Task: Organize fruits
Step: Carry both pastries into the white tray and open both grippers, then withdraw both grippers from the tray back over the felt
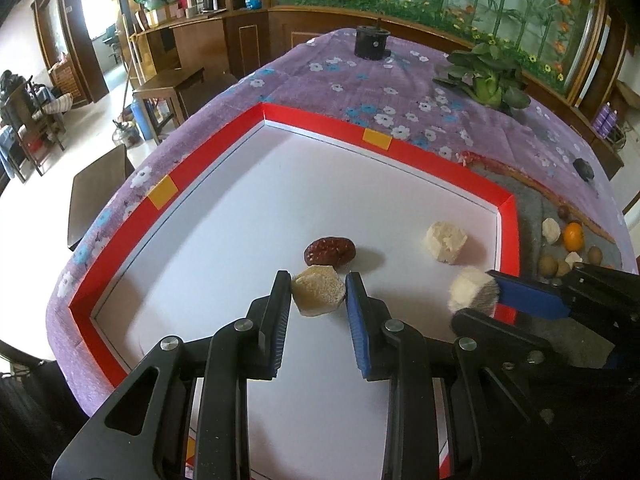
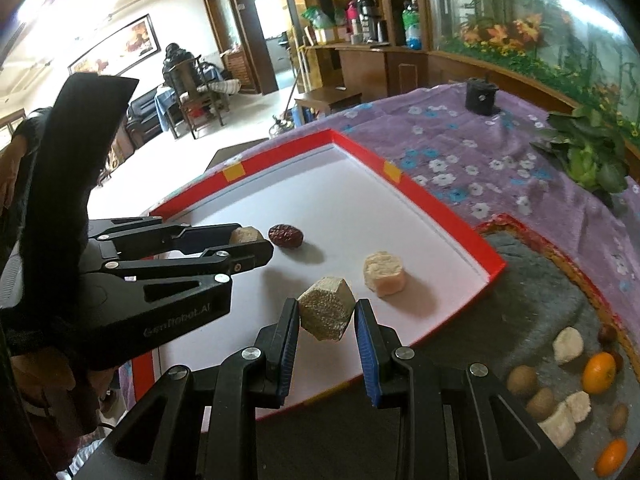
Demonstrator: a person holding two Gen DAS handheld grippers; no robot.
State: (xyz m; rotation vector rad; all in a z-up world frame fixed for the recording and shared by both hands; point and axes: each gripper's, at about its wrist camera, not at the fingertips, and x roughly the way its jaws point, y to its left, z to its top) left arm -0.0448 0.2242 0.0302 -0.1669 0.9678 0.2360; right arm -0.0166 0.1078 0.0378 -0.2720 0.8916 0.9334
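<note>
My left gripper [image 1: 318, 286] is shut on a pale hexagonal cake piece [image 1: 318, 291] low over the white floor of the red-rimmed tray [image 1: 452, 166]. A dark red date [image 1: 329, 251] lies just beyond it, and a cream cake piece [image 1: 446, 242] rests further right. My right gripper [image 2: 327, 314] is shut on a second hexagonal cake piece [image 2: 327, 314], held above the tray's near right part. From the right wrist view the left gripper [image 2: 256, 242] shows at the left with its piece [image 2: 245, 235] beside the date [image 2: 285, 235]; the cream piece [image 2: 384, 273] lies ahead.
A grey mat [image 2: 532, 300] right of the tray holds several loose fruits: oranges [image 2: 599, 372], brown round fruits [image 2: 522, 380] and pale cake pieces [image 2: 567, 345]. A leafy vegetable [image 1: 489, 76] and a black round container [image 1: 372, 42] sit on the purple flowered tablecloth [image 1: 360, 88].
</note>
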